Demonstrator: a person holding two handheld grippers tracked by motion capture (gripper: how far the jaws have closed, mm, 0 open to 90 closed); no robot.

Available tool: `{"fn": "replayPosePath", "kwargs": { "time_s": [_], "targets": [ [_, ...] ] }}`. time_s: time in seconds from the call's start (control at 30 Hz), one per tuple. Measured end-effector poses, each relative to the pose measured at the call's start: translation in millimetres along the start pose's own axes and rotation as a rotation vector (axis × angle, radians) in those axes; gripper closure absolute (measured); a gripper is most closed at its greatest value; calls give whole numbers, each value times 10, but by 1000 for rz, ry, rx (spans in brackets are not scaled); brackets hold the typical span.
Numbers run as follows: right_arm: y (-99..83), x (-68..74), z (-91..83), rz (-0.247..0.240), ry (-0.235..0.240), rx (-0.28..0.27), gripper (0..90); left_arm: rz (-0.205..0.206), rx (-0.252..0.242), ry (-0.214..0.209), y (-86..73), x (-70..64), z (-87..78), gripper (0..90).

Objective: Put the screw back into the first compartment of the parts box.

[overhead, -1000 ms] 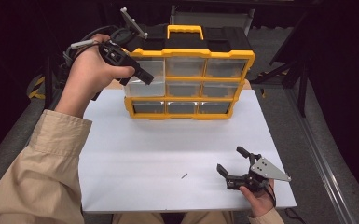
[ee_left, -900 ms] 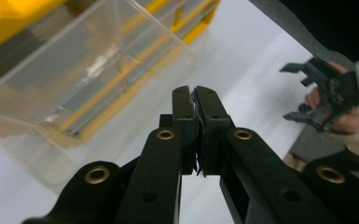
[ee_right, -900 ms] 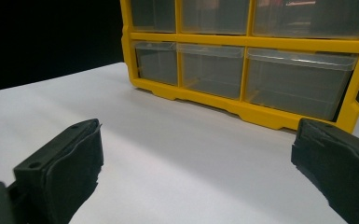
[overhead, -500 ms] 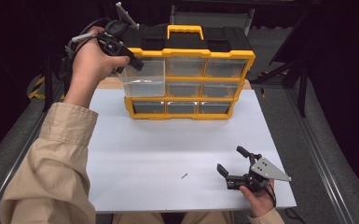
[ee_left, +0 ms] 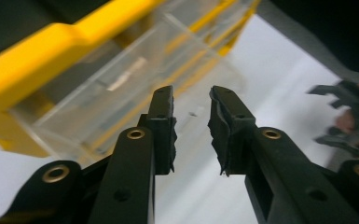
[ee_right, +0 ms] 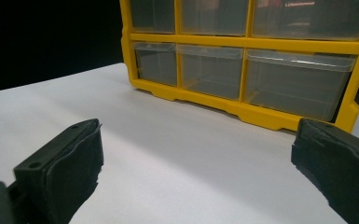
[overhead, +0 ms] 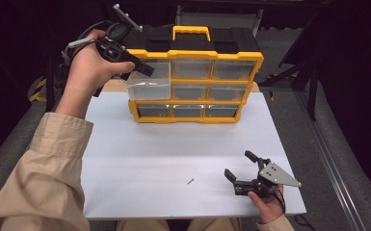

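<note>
Now, left gripper (overhead: 142,70): held above the pulled-out drawer, jaws a small gap apart, nothing between them
Right gripper (overhead: 241,169): resting near the table's front edge, jaws spread wide, empty
Drawer (overhead: 149,85): clear, top-left of the organizer, sticking out past its neighbours
Organizer (overhead: 192,57): yellow frame, black lid, at the back of the white table (overhead: 139,159)
Screw (overhead: 190,181): small, loose on the table, just left of the right gripper
Risk: a sideways push on the open drawer could jam it or shift the unbraced organizer
</note>
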State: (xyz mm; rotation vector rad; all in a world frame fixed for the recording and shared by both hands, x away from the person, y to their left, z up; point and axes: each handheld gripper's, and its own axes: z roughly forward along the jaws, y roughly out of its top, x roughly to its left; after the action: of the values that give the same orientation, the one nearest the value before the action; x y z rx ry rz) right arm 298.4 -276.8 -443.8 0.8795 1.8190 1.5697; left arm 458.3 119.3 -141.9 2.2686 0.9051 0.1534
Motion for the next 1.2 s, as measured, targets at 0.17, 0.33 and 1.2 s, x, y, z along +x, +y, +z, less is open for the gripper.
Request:
{"fn": "replayPosePath", "kwargs": {
  "time_s": [0.17,0.33,1.2],
  "targets": [
    [2,10,4,1,3,1,26,47,-6,-65,-64,-169,33,620],
    [1,1,3,-5,2,1,27,73,13,-114,-168,-255,172,555],
    [-4,10,21,1,5,0,29,132,89,-212,-1076,-572,1368,215]
  ]
}}
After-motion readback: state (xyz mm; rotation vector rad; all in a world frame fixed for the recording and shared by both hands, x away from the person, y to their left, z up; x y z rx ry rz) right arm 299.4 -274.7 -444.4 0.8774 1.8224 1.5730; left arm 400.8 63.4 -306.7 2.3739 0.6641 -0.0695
